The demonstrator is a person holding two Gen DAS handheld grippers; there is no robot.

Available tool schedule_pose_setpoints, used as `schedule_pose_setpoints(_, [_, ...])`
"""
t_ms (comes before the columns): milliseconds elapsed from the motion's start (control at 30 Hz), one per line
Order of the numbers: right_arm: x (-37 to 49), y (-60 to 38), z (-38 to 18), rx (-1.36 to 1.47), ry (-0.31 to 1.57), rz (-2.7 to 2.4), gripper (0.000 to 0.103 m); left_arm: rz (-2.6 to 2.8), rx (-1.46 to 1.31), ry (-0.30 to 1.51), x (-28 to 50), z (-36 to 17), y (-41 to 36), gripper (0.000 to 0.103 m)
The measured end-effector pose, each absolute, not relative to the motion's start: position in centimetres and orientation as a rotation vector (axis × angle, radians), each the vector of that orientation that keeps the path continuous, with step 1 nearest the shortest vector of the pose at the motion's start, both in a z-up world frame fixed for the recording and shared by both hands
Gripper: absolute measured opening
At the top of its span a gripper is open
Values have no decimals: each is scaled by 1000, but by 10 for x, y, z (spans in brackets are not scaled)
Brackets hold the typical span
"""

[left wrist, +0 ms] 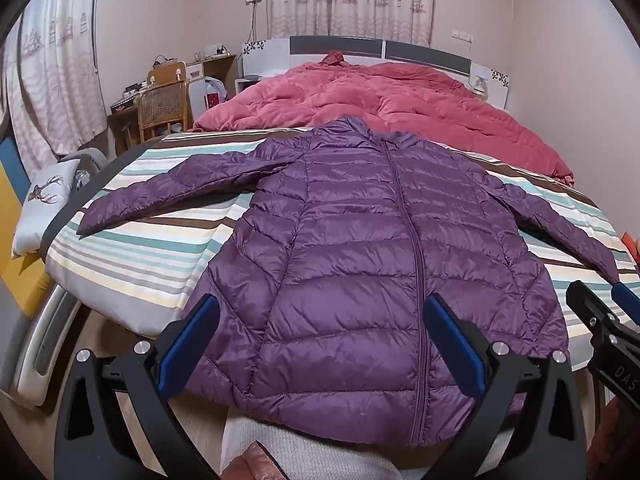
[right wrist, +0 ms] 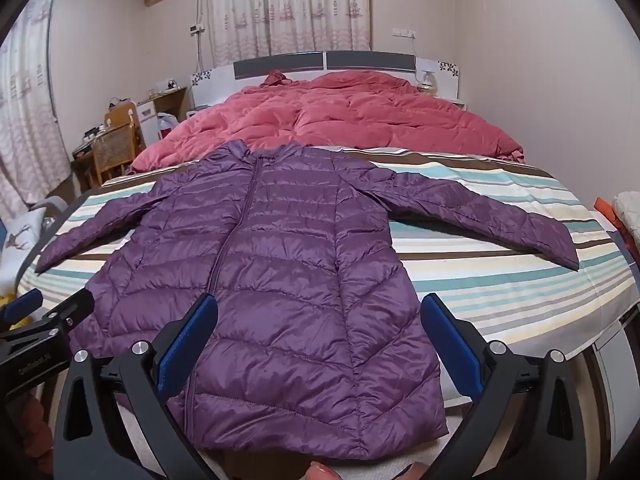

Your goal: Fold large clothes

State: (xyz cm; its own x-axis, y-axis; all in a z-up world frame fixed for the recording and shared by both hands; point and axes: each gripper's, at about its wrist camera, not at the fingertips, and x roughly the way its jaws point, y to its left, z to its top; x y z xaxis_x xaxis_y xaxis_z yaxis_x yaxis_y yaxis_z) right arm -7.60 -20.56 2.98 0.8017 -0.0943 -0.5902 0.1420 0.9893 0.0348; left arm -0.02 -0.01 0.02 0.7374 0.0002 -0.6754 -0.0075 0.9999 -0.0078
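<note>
On the striped sheet [left wrist: 132, 248], a purple jacket [left wrist: 352, 248] lies flat, sleeves spread. Left gripper [left wrist: 320, 320] and right gripper [right wrist: 320, 320] hover above its hem, jaws wide, holding nothing.

Two wrist views from the foot of the bed [left wrist: 132, 264], tilted down, sharing the jacket [left wrist: 360, 240].

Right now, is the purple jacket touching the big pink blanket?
Apart. In the right wrist view, striped sheet shows between the purple jacket collar and the pink blanket.
</note>
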Motion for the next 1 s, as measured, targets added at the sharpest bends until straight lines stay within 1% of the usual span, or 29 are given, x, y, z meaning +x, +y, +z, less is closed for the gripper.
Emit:
schedule_pose_setpoints(600, [-77, -204, 31, 72, 634, -124, 100, 6, -14, 741, -3, 5, 0, 101])
schedule_pose_setpoints(1000, [-77, -205, 30, 79, 644, -123, 100, 11, -15, 749, 1, -3, 2, 101])
